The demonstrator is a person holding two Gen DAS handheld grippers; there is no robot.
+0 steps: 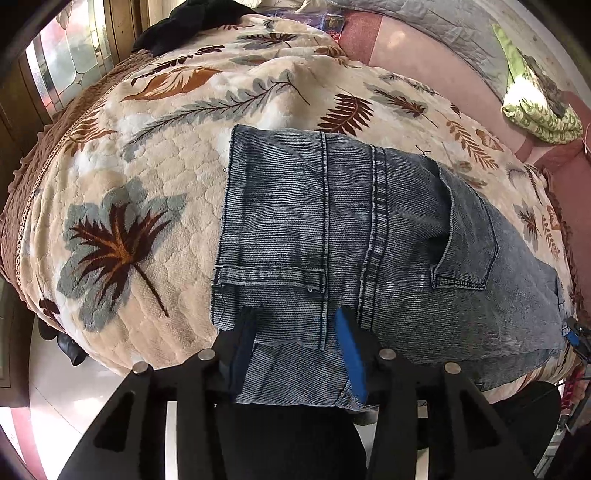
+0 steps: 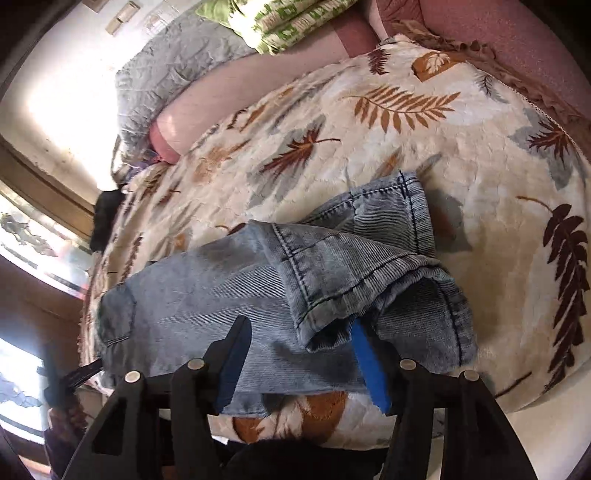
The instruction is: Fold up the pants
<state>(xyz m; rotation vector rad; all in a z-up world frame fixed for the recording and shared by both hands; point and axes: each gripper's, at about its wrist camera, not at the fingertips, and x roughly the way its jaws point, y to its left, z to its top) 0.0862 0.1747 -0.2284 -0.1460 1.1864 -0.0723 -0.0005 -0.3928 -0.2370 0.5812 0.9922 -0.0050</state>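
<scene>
Blue-grey denim pants (image 1: pixel 369 221) lie folded on a cream leaf-print blanket (image 1: pixel 147 166), a hem and a back pocket facing up. My left gripper (image 1: pixel 295 332) stands at their near edge, jaws apart, with a flat layer of denim running between the blue pads, which do not pinch it. In the right wrist view the pants (image 2: pixel 221 288) show a bunched waistband end. My right gripper (image 2: pixel 299 332) is over the near edge there, jaws wide; denim lies between them and a fold drapes over the right pad (image 2: pixel 369 354). One right fingertip (image 1: pixel 571 336) shows at the pants' far right corner.
The blanket covers a bed with a pink sheet (image 1: pixel 424 66). A folded green-patterned quilt (image 1: pixel 535 110) and a grey quilt (image 2: pixel 166 74) lie near the head. A black garment (image 1: pixel 192 22) sits at the far corner. Pale floor (image 1: pixel 92 387) lies below the bed edge, by a window (image 2: pixel 33 236).
</scene>
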